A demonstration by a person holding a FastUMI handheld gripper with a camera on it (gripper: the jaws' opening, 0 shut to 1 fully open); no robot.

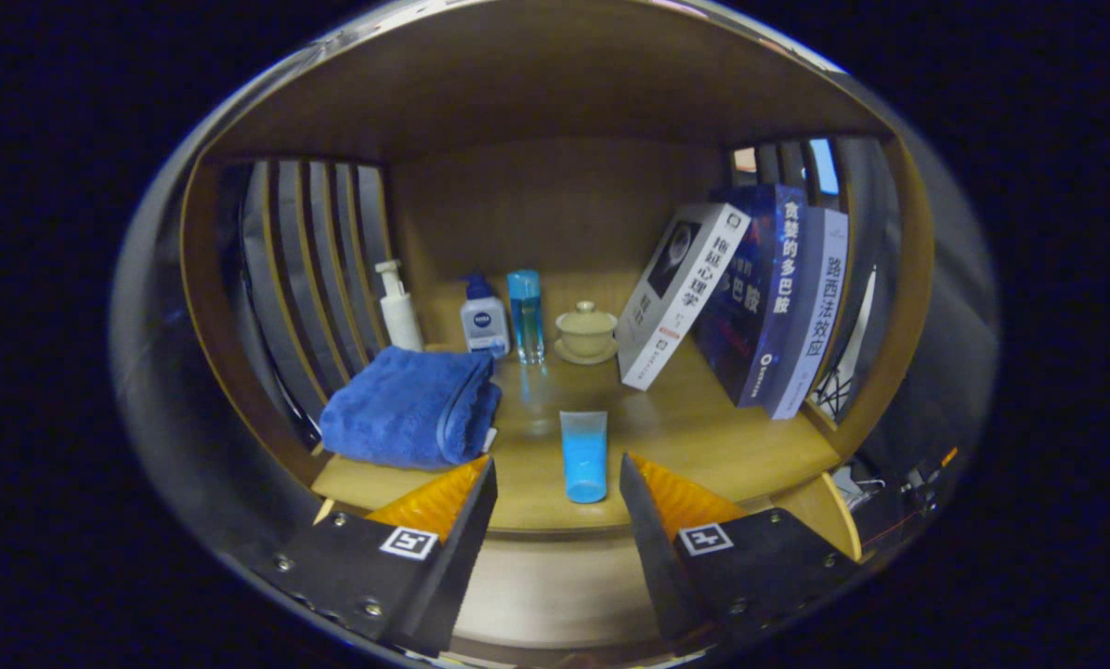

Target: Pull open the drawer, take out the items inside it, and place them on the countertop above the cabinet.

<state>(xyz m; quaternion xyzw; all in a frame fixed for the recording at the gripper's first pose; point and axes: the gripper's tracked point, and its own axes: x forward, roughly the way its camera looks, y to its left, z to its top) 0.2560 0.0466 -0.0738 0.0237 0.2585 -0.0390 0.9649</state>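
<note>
My gripper (557, 483) is open and holds nothing. A blue tube (583, 455) lies on the wooden countertop (703, 437), right between my two fingers. A folded blue towel (411, 406) sits to the left (beside the bottles (484, 319) at the back). Books (777, 297) lean on the right.

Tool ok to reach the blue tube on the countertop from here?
Probably yes. The tool is open, and the blue tube lies just ahead between its fingers on the countertop. The folded blue towel sits off to one side, apart from the tube.
</note>
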